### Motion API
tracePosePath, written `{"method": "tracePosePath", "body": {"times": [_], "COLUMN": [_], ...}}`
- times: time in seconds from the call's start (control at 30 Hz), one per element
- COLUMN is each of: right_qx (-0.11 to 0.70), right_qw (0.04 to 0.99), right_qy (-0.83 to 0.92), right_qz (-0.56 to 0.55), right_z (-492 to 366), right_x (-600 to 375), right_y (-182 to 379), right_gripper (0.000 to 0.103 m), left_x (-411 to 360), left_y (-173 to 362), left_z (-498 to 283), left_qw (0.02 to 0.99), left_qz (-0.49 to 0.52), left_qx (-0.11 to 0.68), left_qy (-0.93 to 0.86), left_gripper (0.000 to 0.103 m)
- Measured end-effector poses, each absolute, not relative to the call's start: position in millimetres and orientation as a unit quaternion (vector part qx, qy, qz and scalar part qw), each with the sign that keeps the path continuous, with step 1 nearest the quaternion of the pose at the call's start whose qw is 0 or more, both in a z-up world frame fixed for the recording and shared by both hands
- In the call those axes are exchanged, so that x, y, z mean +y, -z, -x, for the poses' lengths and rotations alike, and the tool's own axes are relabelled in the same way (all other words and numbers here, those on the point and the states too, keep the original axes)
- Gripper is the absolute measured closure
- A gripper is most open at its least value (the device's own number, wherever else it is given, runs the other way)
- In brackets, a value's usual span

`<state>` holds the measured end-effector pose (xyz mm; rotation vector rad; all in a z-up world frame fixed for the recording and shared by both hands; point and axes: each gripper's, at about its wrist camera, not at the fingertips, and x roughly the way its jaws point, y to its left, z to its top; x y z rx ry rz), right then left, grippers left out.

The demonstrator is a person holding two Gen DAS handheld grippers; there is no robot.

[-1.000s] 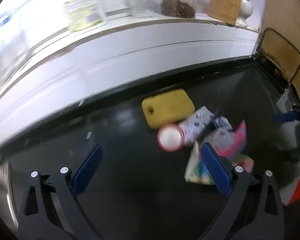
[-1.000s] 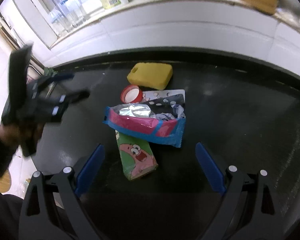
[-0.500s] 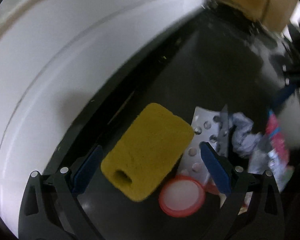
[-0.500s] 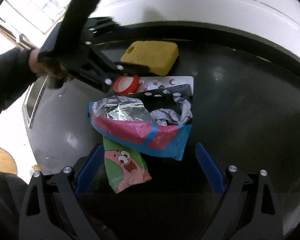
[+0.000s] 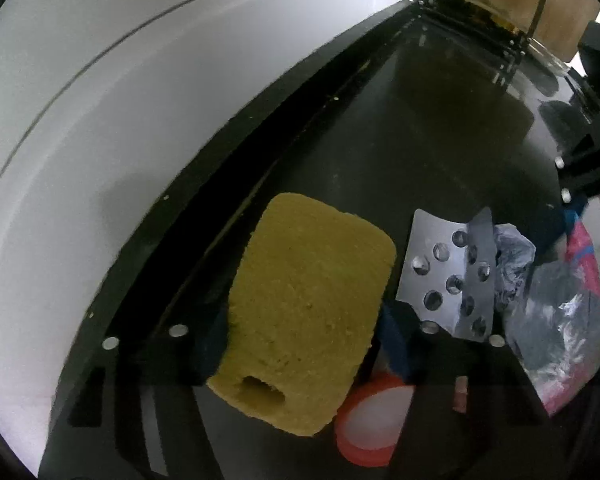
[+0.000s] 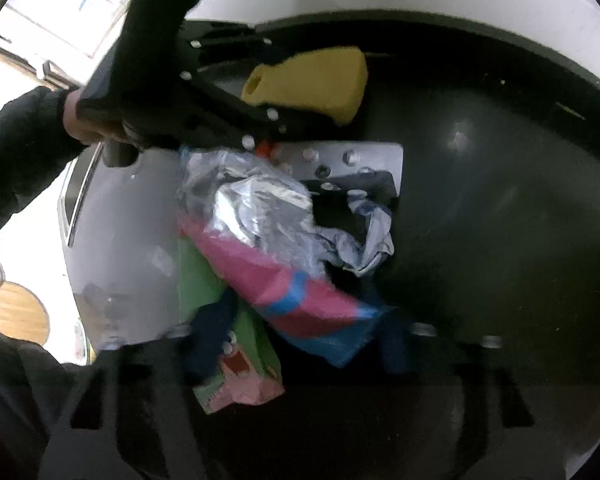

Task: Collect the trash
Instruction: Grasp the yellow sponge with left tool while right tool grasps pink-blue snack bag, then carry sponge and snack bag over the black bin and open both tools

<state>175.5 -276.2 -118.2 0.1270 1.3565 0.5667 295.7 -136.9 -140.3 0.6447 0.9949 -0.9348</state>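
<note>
2 grippers have just closed onto the trash pile on the black counter (image 5: 440, 128). The left gripper (image 5: 300, 340), wide open a second ago, now has its blue pads against both sides of the yellow sponge (image 5: 308, 304), so it looks gripped. The red-rimmed lid (image 5: 372, 420) sits just right of its jaws, and the blister pack (image 5: 444, 276) lies beyond its right finger. The right gripper (image 6: 296, 340) has likewise narrowed around the pink-and-blue wrapper (image 6: 292, 292) and the green packet (image 6: 204, 284), which lie between its pads; blur hides whether they are pinched. I judge both ready for lifting.
</note>
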Motion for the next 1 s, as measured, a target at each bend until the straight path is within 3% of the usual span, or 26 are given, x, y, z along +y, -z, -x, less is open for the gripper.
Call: {"method": "tracePosePath", "body": {"times": [0.03, 0.13, 0.27, 0.3, 0.57, 1.0], "right_qx": [0.614, 0.603, 0.586, 0.580, 0.541, 0.518], "right_qw": [0.743, 0.750, 0.764, 0.769, 0.800, 0.821], "right_qy": [-0.262, -0.267, -0.269, -0.268, -0.257, -0.239], "right_qz": [-0.053, -0.042, -0.036, -0.034, -0.017, -0.008], "right_z": [-173.2, -167.2, -157.4, -154.5, -130.9, -71.6], "right_x": [-275.6, -273.5, -272.7, -272.8, -273.1, -245.2], "right_y": [115.1, 107.5, 88.1, 81.7, 42.3, 18.4], "right_gripper": [0.066, 0.077, 0.080, 0.086, 0.089, 0.091], "left_x": [-134.3, -124.7, -109.1, -103.3, -67.0, -12.7], "left_y": [137.9, 122.1, 94.5, 90.2, 49.9, 40.7], "left_z": [-293.7, -287.7, -274.9, -272.7, -207.3, -61.2], "left_qw": [0.732, 0.752, 0.780, 0.785, 0.828, 0.858], "left_qz": [-0.290, -0.277, -0.256, -0.253, -0.170, -0.075], "left_qx": [0.452, 0.445, 0.439, 0.438, 0.458, 0.479], "left_qy": [0.418, 0.399, 0.365, 0.357, 0.276, 0.170], "left_gripper": [0.044, 0.045, 0.045, 0.045, 0.044, 0.044]}}
